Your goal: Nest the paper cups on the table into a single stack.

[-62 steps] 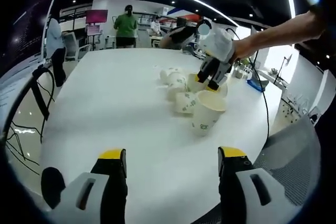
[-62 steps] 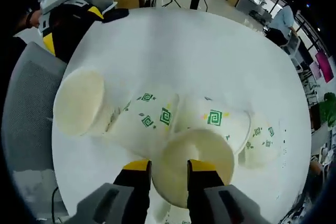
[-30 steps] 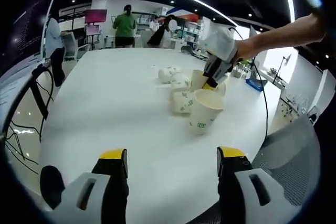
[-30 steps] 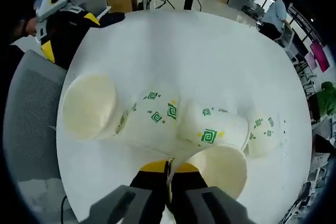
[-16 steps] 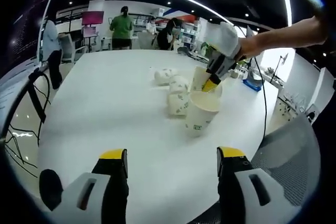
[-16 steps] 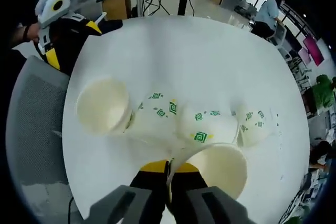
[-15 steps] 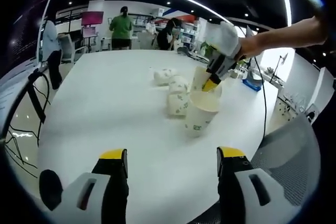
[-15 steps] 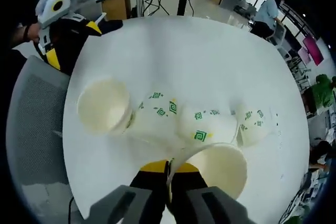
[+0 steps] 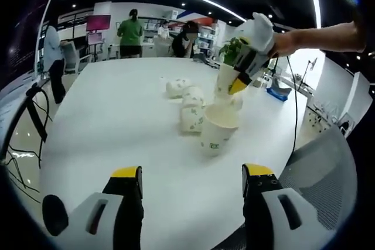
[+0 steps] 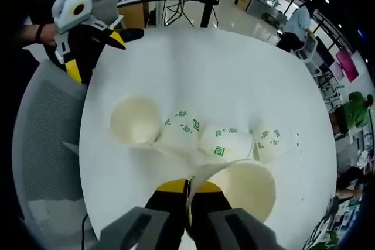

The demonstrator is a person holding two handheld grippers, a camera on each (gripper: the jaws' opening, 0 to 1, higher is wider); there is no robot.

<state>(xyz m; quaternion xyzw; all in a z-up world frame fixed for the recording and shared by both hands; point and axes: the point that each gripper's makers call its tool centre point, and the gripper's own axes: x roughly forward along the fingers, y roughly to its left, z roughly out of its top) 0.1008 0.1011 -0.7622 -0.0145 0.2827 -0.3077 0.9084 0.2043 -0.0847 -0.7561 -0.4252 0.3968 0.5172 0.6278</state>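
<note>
A paper cup (image 10: 243, 190) is held by its rim between the closed jaws of the right gripper (image 10: 188, 196), and it has been raised clear of the table (image 9: 117, 121); a second ago the same cup was still low among the others. In the left gripper view the lifted cup (image 9: 225, 80) is seen hanging in the air above the upright cup (image 9: 215, 132), with the right gripper (image 9: 249, 57) clamped on it. In the right gripper view the upright cup (image 10: 136, 121) is seen from above with its mouth open, and three cups (image 10: 225, 142) lie on their sides just beside it, touching one another. The left gripper (image 9: 192, 181) is held low over the near edge of the table with its jaws wide apart and nothing between them. The pick-up is judged complete; the nesting itself has not been done, and the carried cup will need to be brought mouth-up over the upright one.
</note>
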